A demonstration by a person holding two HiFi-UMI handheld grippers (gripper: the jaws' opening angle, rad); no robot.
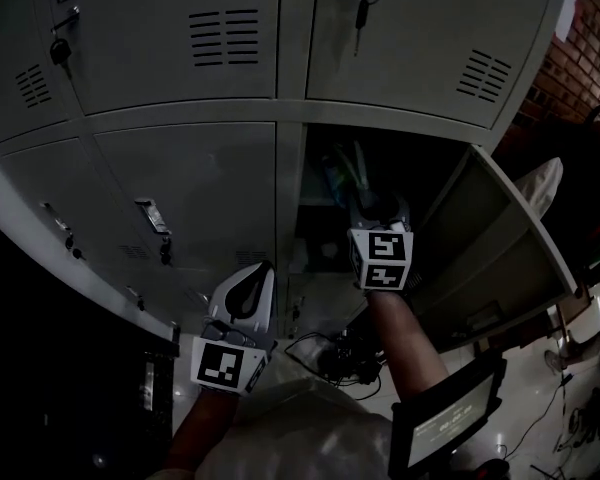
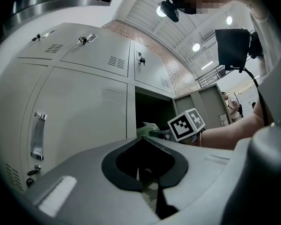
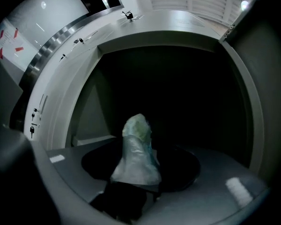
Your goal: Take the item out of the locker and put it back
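Both jaws of my right gripper (image 1: 378, 213) stand spread around a pale bag (image 3: 136, 153) in the locker (image 3: 168, 36); left gripper (image 1: 266, 270) pressed together.

Two grippers were counted: the left gripper (image 1: 263, 270) and the right gripper (image 1: 365, 206). Two marker cubes were counted, one on each, the first (image 1: 225, 364) and the second (image 1: 382, 259). One bag (image 3: 136, 149) was seen. One open compartment (image 1: 400, 173) and one open door (image 1: 500, 238) were counted. In the upper row, three closed doors (image 1: 180, 68) and three sets of vent slots (image 1: 225, 36) were made out. Two keys were counted, the first (image 1: 360, 3) and the second (image 1: 60, 52). One screen (image 1: 445, 418) was seen. Three ceiling lamps (image 2: 195, 47) were counted in the left gripper view.
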